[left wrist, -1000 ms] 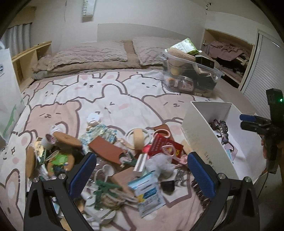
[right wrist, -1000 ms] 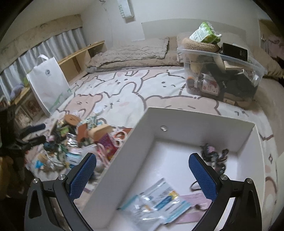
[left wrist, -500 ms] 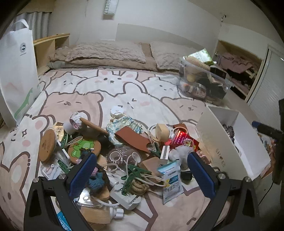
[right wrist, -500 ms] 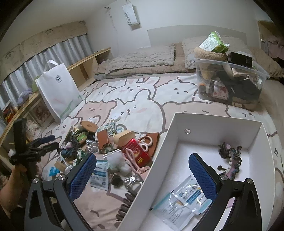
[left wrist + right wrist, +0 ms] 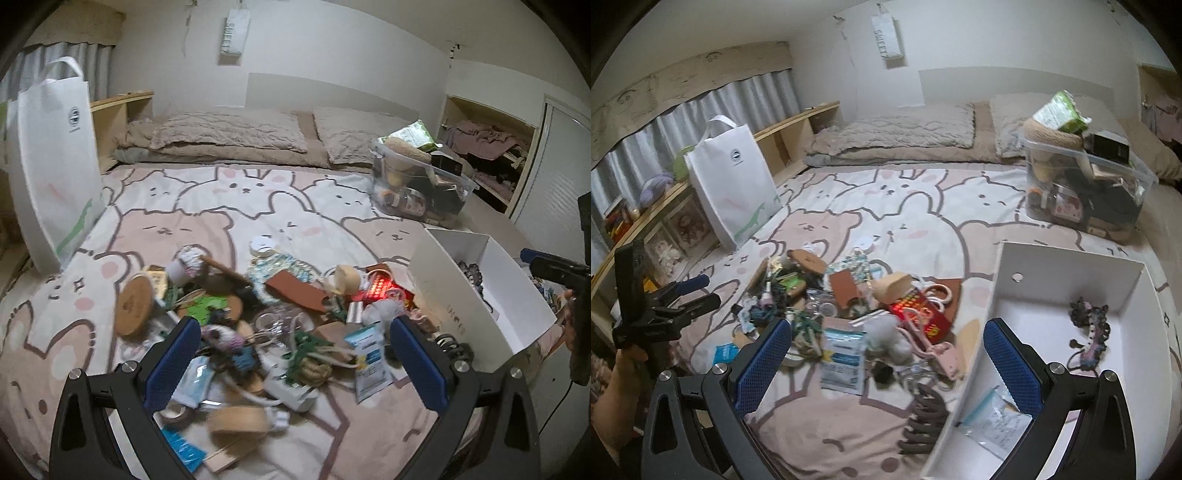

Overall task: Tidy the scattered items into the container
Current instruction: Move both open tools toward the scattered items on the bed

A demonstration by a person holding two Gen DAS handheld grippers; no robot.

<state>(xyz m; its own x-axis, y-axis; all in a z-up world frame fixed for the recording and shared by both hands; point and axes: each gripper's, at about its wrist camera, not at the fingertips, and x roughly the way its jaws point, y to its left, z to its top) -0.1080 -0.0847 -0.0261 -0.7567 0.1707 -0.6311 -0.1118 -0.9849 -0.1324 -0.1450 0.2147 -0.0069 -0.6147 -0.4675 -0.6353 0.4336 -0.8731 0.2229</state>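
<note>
**Q:** Left wrist view: gripper state and hazards?

**A:** The left gripper (image 5: 293, 360) is spread wide and holds nothing, above the pile of scattered items (image 5: 266, 317) on the bed (image 5: 229, 206). The pile lies just left of the white container (image 5: 476, 295). Judged risk: cords and rope in the pile are tangled, so lifting one item could drag others along. The blue-and-white sachet (image 5: 369, 358) lies flat near the container's left wall, long axis running from the camera toward the pillows, slightly tilted.

**Q:** Right wrist view?

**A:** The right gripper (image 5: 886, 369) is also spread and empty, over the edge of the pile beside the container (image 5: 1067, 314). The container's long axis runs from the camera toward the clear storage bin (image 5: 1086, 184); its open top faces up. A dark hair claw (image 5: 923, 417) lies touching the container's left wall. Judged risk: an approach here could knock that wall and shift the container.
</note>
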